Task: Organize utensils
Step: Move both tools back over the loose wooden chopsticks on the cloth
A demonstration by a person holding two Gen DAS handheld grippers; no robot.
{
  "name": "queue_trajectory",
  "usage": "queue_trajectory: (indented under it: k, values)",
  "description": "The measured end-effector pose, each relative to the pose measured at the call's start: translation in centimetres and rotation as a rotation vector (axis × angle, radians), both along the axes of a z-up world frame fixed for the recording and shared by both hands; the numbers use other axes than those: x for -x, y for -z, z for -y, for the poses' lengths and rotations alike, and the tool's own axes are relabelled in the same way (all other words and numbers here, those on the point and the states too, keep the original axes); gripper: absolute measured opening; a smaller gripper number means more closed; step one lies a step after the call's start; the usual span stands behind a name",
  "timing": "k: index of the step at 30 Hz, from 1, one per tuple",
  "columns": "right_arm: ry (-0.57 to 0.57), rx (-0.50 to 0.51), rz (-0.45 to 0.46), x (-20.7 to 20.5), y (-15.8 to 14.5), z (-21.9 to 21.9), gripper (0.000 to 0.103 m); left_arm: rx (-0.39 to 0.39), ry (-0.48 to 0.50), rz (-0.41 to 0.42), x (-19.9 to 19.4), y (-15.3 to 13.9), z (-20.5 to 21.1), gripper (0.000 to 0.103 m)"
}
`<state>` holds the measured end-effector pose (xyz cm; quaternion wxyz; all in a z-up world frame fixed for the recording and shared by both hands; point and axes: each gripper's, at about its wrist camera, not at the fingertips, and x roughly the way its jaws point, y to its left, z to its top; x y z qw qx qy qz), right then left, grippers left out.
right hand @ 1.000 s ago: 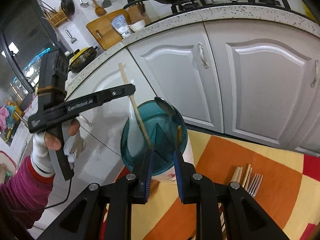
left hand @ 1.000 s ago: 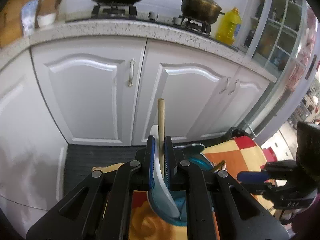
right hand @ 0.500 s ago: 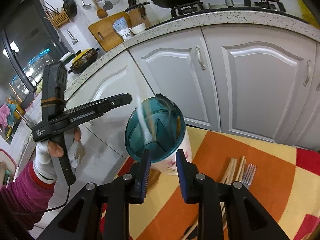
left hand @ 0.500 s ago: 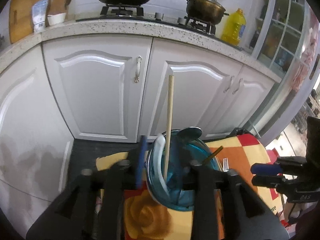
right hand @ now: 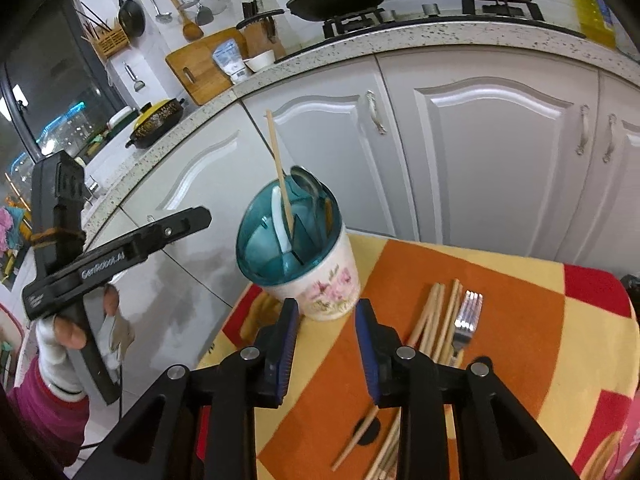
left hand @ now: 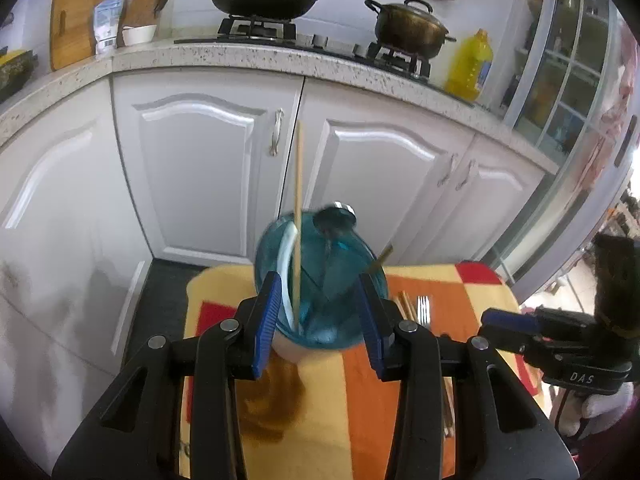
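So, partway through. My floral white ceramic holder with the teal divided plastic insert stands at the near-left corner of the orange, yellow and red checked cloth. It already has 4 items that I can see: 1 long pale wooden chopstick standing upright, 1 white plastic spoon beside it in the same section, 1 steel spoon bowl-up at the back, and a brownish stick end poking from the right section; can't tell what that one is.

Left to do: a bundle of wooden chopsticks and 1 steel fork lying flat on the cloth, just right of the holder, plus 1 or 2 loose chopsticks nearer me, partly hidden behind my right gripper.

Fingers: left gripper has just been opening; blue pads stand apart with nothing clamped. From its own camera the holder and upright chopstick sit in the gap, but the right wrist view shows that gripper off to the left, clear of the holder. Right gripper has also just been opening, moderately apart, empty, touching nothing, hovering in front of the holder.
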<state>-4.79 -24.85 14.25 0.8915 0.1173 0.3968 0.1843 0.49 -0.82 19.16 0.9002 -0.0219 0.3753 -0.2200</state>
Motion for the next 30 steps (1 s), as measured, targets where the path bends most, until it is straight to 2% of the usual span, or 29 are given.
queue_trajectory:
  k: [6,14,17,25,30]
  values:
    - [0.04,0.014,-0.012,1.7,0.9,1.3,0.028,-0.008,-0.001,-0.027,2.2,1.2,2.1,0.037]
    - [0.107,0.032,-0.048,3.3,2.5,3.6,0.029,-0.078,0.011,-0.01,4.5,2.4,5.3,0.038]
    - [0.135,0.038,-0.069,3.8,3.6,4.8,0.034,-0.083,0.025,-0.02,4.9,2.9,6.1,0.043]
    - [0.206,0.0,-0.18,3.7,8.9,8.0,0.035,-0.072,0.075,-0.119,5.6,5.9,7.4,0.043]
    - [0.179,-0.026,-0.218,2.7,10.8,7.6,0.034,-0.078,0.099,-0.201,5.8,8.7,8.5,0.043]
